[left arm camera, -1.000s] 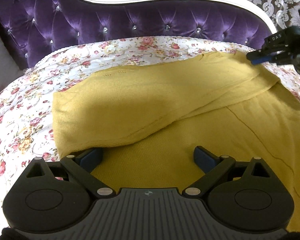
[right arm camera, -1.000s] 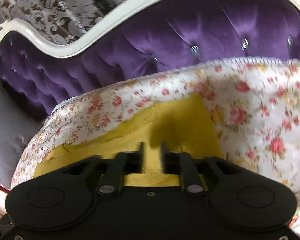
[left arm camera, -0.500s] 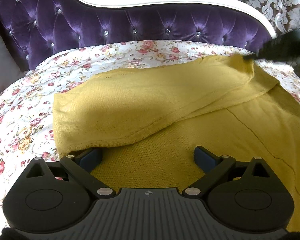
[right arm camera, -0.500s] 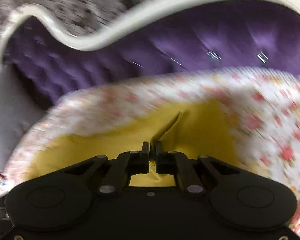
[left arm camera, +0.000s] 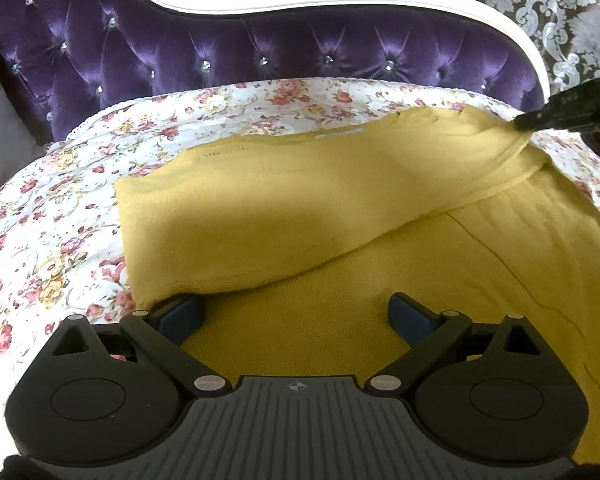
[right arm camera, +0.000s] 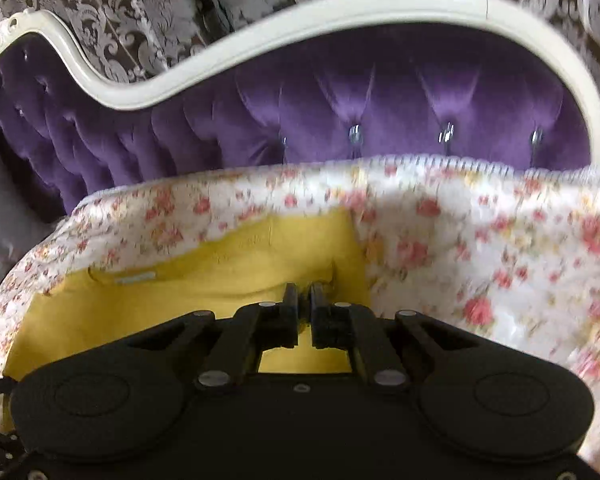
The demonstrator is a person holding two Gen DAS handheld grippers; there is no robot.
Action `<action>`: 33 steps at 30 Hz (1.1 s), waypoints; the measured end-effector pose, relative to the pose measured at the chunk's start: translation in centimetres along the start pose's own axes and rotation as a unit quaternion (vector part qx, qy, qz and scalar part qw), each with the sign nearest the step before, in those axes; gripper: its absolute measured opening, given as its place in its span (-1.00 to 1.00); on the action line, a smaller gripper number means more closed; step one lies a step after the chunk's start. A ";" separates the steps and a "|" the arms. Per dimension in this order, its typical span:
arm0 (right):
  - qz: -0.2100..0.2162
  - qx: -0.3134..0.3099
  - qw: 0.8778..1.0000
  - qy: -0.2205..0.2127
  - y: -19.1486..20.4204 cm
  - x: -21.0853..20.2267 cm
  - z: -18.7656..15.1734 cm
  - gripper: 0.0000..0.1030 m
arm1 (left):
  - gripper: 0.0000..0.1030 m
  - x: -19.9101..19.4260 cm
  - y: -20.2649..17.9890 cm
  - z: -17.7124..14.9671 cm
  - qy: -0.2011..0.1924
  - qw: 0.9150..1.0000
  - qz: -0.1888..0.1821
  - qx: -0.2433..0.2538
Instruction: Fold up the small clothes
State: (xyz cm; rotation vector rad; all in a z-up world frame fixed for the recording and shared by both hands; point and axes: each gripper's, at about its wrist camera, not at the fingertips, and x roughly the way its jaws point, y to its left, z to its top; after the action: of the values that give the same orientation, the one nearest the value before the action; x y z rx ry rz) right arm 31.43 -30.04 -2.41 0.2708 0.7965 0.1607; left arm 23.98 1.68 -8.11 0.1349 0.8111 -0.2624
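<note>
Right gripper [right arm camera: 304,300] pinched closed on yellow garment's [left arm camera: 340,208] far right corner; left gripper [left arm camera: 296,312] spread wide, empty, over near cloth.

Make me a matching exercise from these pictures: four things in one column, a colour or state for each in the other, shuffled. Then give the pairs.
1. left gripper
2. right gripper
3. yellow garment
4. headboard

A. purple, tufted
B. jaws wide apart
C. partly folded over itself
D. jaws pinched on a fabric edge

Pairs: 1-B, 2-D, 3-C, 4-A
</note>
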 end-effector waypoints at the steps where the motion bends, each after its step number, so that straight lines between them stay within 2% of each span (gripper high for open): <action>1: 0.002 -0.003 1.000 0.001 0.1 0.1 -0.3 -0.75 | 0.93 -0.4 0.0 0.0 0.000 1.000 -0.004 0.001; 4: 0.001 -0.014 1.000 0.007 0.4 0.2 -0.7 -0.74 | 0.93 -2.3 -0.1 0.7 -0.018 1.000 -0.023 0.008; 6: -0.001 -0.021 1.000 0.012 0.8 0.4 -0.9 -0.72 | 0.93 -3.3 -0.2 1.7 -0.041 0.999 -0.021 0.015; 10: -0.003 -0.021 1.000 0.017 0.7 1.0 -1.3 -0.70 | 0.93 -2.0 0.6 4.6 -0.069 0.997 0.024 0.001; 13: -0.008 -0.030 0.999 0.016 0.9 0.9 -1.6 -0.64 | 0.93 1.2 1.8 5.9 -0.052 0.996 0.073 -0.019; 16: -0.017 -0.044 0.999 0.014 1.0 0.9 -1.9 -0.61 | 0.93 4.4 2.6 6.0 -0.013 0.994 0.110 -0.016; 18: -0.029 -0.056 0.998 0.013 1.0 0.9 -2.1 -0.61 | 0.97 5.5 3.1 5.4 -0.002 0.993 0.113 -0.018; 20: -0.038 -0.064 0.997 0.013 0.8 1.0 -2.3 -0.63 | 0.97 5.1 3.5 5.0 -0.005 0.993 0.108 -0.038; 25: -0.055 -0.084 0.995 0.004 0.9 0.8 -2.6 -0.63 | 0.97 4.1 4.5 3.9 -0.002 0.992 0.116 -0.051; 28: -0.064 -0.091 0.994 0.003 1.1 0.7 -2.6 -0.52 | 0.99 3.7 5.3 2.9 0.003 0.991 0.119 -0.060; 30: -0.069 -0.087 0.994 -0.003 1.1 0.2 -2.6 -0.07 | 0.97 3.0 5.9 2.4 0.004 0.990 0.118 -0.079; 32: -0.066 -0.083 0.994 -0.015 1.2 -1.0 -2.5 0.10 | 0.95 1.8 6.4 2.3 0.001 0.989 0.118 -0.089; 33: -0.060 -0.081 0.995 -0.021 1.3 -1.8 -2.5 0.11 | 0.95 1.0 6.5 2.2 -0.003 0.989 0.117 -0.089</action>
State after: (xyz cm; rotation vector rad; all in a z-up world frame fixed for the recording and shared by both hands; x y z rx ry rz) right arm 28.34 -28.79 -2.52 0.0727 0.7517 0.1046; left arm 28.04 7.28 -7.24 0.0598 0.8015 0.0310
